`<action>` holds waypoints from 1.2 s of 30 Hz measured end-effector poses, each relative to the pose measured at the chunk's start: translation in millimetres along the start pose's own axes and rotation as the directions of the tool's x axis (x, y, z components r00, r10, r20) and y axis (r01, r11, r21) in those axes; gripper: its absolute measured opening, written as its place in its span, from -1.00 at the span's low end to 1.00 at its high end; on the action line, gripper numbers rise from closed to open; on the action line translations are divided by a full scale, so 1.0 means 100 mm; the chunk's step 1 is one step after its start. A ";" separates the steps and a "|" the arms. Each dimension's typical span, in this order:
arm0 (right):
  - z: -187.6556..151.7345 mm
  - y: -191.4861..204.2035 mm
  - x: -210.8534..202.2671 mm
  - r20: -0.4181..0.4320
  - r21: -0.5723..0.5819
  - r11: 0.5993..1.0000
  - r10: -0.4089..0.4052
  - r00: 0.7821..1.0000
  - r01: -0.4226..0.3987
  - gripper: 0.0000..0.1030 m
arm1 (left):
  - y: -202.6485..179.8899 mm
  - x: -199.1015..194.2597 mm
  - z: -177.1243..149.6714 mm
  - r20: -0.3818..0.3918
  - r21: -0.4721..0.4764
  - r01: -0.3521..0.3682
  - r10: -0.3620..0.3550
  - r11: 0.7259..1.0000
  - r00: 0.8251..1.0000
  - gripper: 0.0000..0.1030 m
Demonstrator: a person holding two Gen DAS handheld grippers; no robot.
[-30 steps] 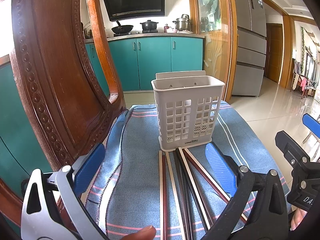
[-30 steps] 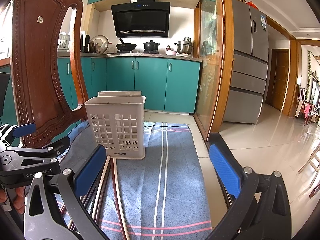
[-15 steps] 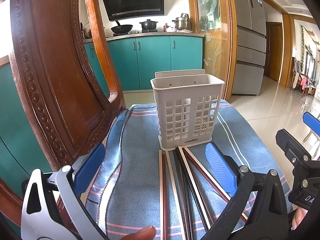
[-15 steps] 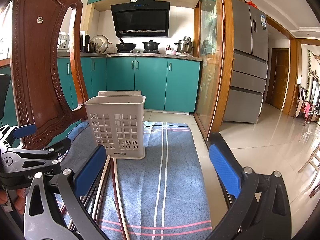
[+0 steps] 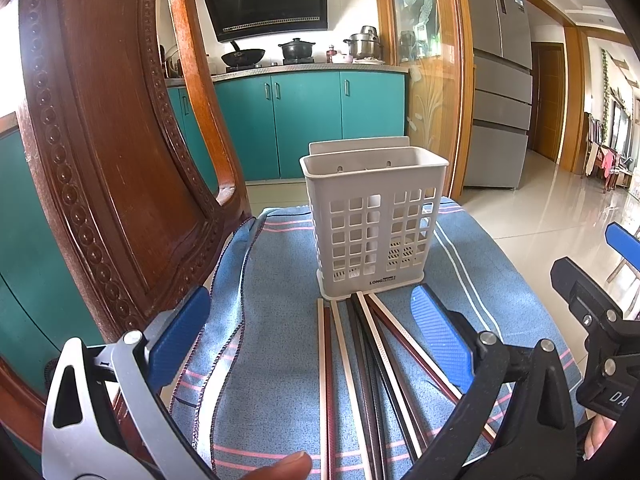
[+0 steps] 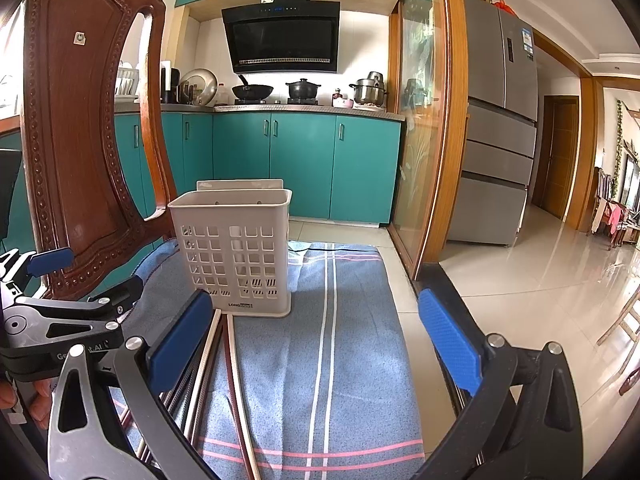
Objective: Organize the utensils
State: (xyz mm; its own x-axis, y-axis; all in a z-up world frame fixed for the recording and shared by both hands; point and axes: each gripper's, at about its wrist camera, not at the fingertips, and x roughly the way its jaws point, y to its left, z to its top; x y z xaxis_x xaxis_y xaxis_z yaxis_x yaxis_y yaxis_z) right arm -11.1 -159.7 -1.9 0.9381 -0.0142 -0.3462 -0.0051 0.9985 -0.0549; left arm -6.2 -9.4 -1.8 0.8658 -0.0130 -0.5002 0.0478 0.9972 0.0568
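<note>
On the desk's blue striped cloth (image 5: 276,344) lie the chopsticks (image 5: 362,364), a loose bundle of dark, red-brown and pale sticks, their far tips touching or just beside the base of the white holder (image 5: 374,224). That slotted holder stands upright on the cloth with nothing visible sticking out of its top.

Both tools hang over the near end of the cloth, jaws spread wide and gripping nothing. The left tool (image 5: 312,340) straddles the chopsticks: its blue pads (image 5: 180,332) sit one to each side of the bundle, apart from it. A fingertip (image 5: 286,466) shows at the bottom edge of that view. The right tool (image 6: 316,338) hangs to the right of the sticks; its left pad (image 6: 180,334) overlaps the bundle in the picture, though whether it touches I cannot tell, and its other pad is out past the cloth's edge, over the tiled floor (image 6: 532,280). In the right view the left tool's black frame shows at the left, held by fingers (image 6: 38,394).

A carved wooden chair back (image 5: 116,152) rises at the left of the cloth.

Against the pictures from a second ago, almost nothing differs: both tools stay as wide open, and holder and chopsticks lie where they were.
</note>
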 end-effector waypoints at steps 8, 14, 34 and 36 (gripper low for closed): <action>0.00 0.01 0.01 -0.004 0.002 1.000 0.001 1.000 -0.001 0.95 | -0.02 0.02 -0.01 -0.005 0.007 0.000 0.000 1.000 1.000 0.94; 0.00 0.01 0.02 -0.005 0.002 1.000 0.001 1.000 -0.001 0.95 | -0.03 0.03 -0.01 -0.014 0.014 -0.005 0.005 1.000 1.000 0.94; 0.00 0.01 0.01 -0.009 0.006 1.000 0.000 1.000 0.000 0.95 | -0.09 0.09 -0.04 -0.035 0.045 -0.012 0.014 0.999 0.999 0.94; -0.01 0.00 0.01 -0.011 0.005 1.000 -0.001 1.000 0.001 0.95 | -0.09 0.10 -0.04 -0.039 0.046 -0.014 0.016 0.999 0.999 0.94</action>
State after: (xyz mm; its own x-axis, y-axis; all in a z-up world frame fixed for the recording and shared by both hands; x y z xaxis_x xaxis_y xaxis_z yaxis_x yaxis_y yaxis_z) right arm -10.4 -160.0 -3.0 0.9342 -0.0162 -0.3565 -0.0020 0.9987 -0.0507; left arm -0.1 -18.0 -10.6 0.8464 0.0057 -0.5326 0.0582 0.9930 0.1032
